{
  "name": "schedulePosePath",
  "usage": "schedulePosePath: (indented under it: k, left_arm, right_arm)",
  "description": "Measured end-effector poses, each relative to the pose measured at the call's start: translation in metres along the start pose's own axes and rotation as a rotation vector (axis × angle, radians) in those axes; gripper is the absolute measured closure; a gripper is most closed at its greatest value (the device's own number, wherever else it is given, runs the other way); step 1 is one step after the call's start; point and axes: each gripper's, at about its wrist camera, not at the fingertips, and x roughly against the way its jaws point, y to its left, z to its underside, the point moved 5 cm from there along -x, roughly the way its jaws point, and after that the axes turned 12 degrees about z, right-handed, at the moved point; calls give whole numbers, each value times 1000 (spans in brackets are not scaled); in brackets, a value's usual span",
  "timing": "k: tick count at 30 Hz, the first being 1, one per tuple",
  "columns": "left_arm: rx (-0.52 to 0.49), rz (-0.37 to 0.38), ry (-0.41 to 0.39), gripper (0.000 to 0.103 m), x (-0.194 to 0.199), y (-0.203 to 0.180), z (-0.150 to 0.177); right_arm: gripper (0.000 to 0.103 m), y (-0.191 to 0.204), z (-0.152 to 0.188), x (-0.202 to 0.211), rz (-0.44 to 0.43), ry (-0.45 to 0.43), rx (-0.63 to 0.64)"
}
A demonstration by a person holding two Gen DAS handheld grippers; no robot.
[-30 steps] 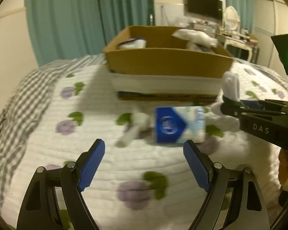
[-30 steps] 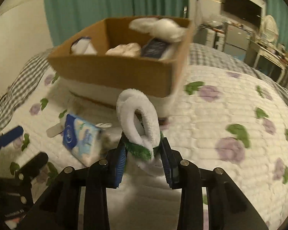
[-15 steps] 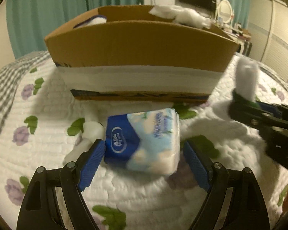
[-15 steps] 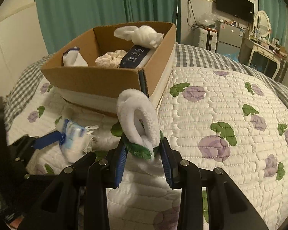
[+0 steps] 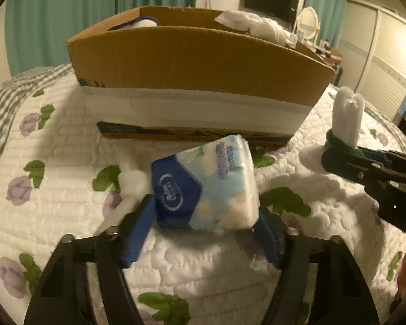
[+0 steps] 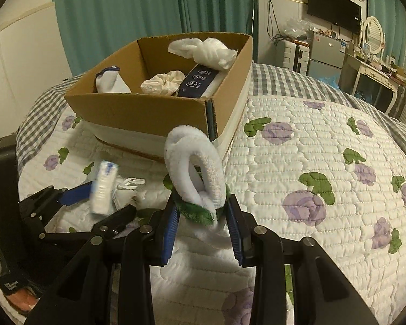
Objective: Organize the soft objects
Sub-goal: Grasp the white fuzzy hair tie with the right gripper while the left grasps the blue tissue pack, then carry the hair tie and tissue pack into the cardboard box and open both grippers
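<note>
- Tissue pack (image 5: 207, 187): blue and white soft packet, clamped between the blue pads (image 5: 138, 233) of the left gripper (image 5: 203, 233); tilted, one corner raised, just in front of the box.
- Left gripper, seen from the right wrist (image 6: 94, 197): fingers closed on the same tissue pack (image 6: 103, 188), which appears edge-on and blurred.
- Rolled white cloth (image 6: 195, 170): looped, with a green fuzzy edge at its base; gripped at the base between the blue pads (image 6: 170, 233) of the right gripper (image 6: 203, 227), standing upright above the quilt.
- Right gripper, seen from the left wrist (image 5: 338, 157): to the right of the box, with the white cloth (image 5: 347, 119) rising from it.
- Small white item (image 5: 130, 181): on the quilt just left of the tissue pack; kind unclear.
- Cardboard box (image 6: 138, 116): open-topped, on the bed beyond both grippers; holds white cloths (image 6: 203, 50), a cream scrunchie (image 6: 162, 82) and a dark blue packet (image 6: 199, 81).
- Quilt (image 6: 311, 162): white, with purple flowers and green leaves.
</note>
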Motion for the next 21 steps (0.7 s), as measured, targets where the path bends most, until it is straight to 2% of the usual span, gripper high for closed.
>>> schedulePosePath:
  k: [8, 16, 21]
  left_arm:
    - [4, 11, -9, 45, 19, 6, 6]
    - [-33, 33, -43, 45, 41, -10, 8]
    - [-52, 32, -85, 45, 65, -15, -4]
  right_arm:
    - [69, -2, 2, 1, -4, 1, -8]
    - [69, -3, 3, 3, -10, 2, -12]
    - [69, -1, 1, 16, -26, -11, -4]
